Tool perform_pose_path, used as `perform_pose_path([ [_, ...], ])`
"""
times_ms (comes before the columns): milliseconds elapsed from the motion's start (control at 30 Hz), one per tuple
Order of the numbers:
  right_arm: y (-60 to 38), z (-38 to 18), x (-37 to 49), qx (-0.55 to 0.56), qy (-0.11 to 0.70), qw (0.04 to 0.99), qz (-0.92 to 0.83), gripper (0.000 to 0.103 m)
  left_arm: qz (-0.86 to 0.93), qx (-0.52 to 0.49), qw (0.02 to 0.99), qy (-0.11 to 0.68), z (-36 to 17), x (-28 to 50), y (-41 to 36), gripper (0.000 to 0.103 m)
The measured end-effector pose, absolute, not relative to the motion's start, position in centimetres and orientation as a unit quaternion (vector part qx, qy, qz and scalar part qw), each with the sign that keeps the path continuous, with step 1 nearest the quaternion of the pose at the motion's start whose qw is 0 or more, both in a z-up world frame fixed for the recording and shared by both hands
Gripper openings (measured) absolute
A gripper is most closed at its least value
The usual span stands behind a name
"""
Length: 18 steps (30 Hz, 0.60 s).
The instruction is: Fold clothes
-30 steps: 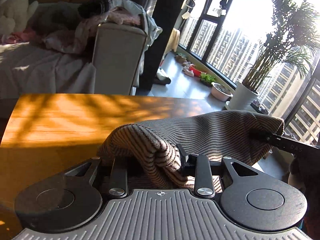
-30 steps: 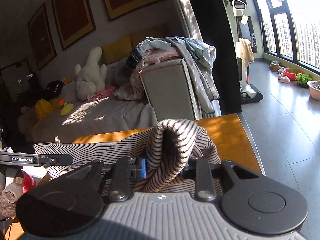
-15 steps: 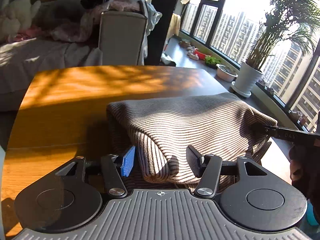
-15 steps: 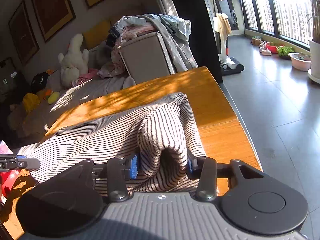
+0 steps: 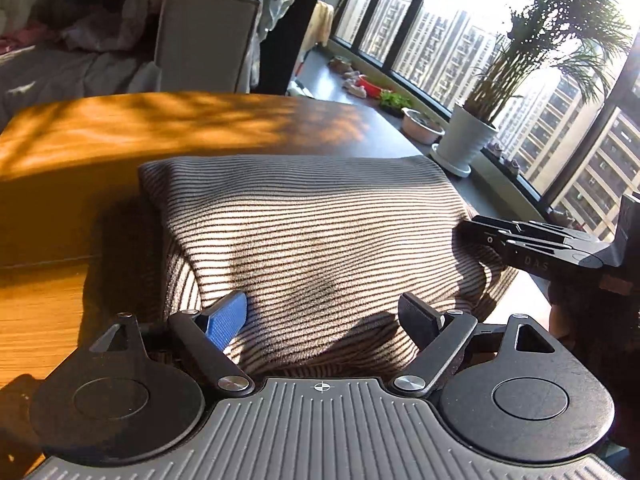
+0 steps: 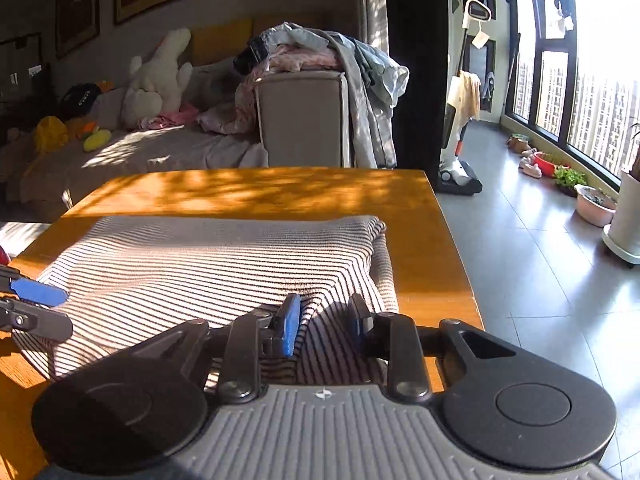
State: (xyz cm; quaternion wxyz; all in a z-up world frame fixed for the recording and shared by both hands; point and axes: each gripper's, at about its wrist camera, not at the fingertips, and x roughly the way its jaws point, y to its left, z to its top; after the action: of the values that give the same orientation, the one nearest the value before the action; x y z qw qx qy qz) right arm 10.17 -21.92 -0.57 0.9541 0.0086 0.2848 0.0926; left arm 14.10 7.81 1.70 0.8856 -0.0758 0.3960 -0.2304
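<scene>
A brown-and-cream striped knit garment (image 5: pixel 312 232) lies folded over on the wooden table (image 5: pixel 100 136); it also shows in the right wrist view (image 6: pixel 208 256). My left gripper (image 5: pixel 326 314) is open, its fingers spread above the garment's near left edge, holding nothing. My right gripper (image 6: pixel 324 320) is open over the garment's near right corner, with cloth lying between the pads but not pinched. Each gripper shows in the other's view, the right one (image 5: pixel 520 240) at the garment's right edge, the left one (image 6: pixel 32 304) at its left edge.
Beyond the table stand a grey armchair heaped with clothes (image 6: pixel 304 112) and a sofa with soft toys (image 6: pixel 160 76). To the right are a grey tiled floor (image 6: pixel 520 264), a potted palm (image 5: pixel 472 140), plant bowls and tall windows. The table's right edge (image 6: pixel 452 240) is close.
Both grippers have let go of the garment and opened. The raised fold has dropped flat onto the table, and both grippers have drawn back toward its near edge.
</scene>
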Motion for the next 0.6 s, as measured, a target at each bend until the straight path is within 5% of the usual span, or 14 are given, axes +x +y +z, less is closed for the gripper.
perform_pose_path([
  [333,-17.5,0.8,4.3,0.013,0.312,0.922,0.228,0.045,-0.161,-0.071,0.908,0.380,1.7,21.8,8.3,0.095],
  [600,-20.8,4.7,7.6,0.016,0.249,0.952,0.179,0.040,-0.187,-0.053,0.914,0.357,4.7,15.9,7.1,0.095],
])
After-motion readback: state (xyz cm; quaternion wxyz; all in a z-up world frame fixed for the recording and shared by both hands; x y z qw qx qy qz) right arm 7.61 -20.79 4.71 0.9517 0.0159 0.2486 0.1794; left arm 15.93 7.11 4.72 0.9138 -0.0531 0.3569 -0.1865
